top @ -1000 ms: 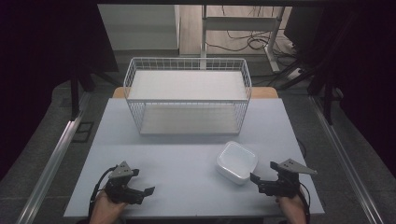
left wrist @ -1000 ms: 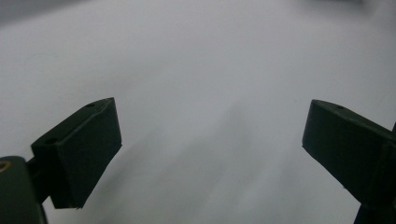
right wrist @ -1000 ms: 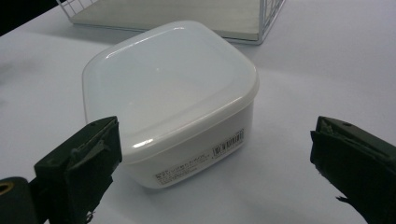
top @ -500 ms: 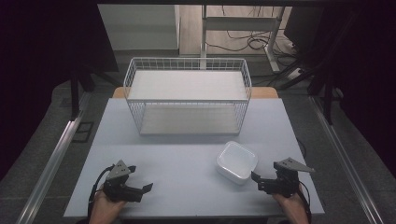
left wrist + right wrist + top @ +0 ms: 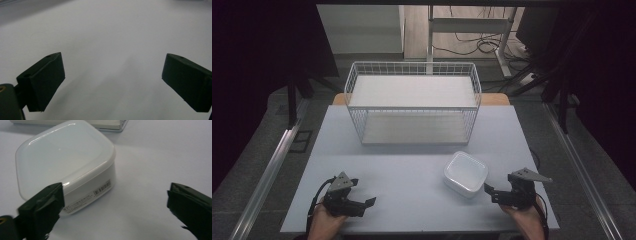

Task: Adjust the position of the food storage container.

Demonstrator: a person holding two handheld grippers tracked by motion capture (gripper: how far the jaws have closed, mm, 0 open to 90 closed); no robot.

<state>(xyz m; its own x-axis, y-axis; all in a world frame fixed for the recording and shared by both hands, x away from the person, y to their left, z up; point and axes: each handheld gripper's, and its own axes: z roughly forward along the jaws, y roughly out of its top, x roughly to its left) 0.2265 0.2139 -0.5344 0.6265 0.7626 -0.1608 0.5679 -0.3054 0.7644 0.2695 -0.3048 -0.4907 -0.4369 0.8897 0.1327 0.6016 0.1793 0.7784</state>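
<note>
White plastic container [image 5: 65,165], barcode label [image 5: 102,188]

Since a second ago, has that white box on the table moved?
No. The white box sits at the same spot in front of the wire basket's right corner.

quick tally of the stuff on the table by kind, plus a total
white lidded box: 1
white wire basket: 1
handheld grippers: 2, the left gripper and the right gripper
total: 4
</note>
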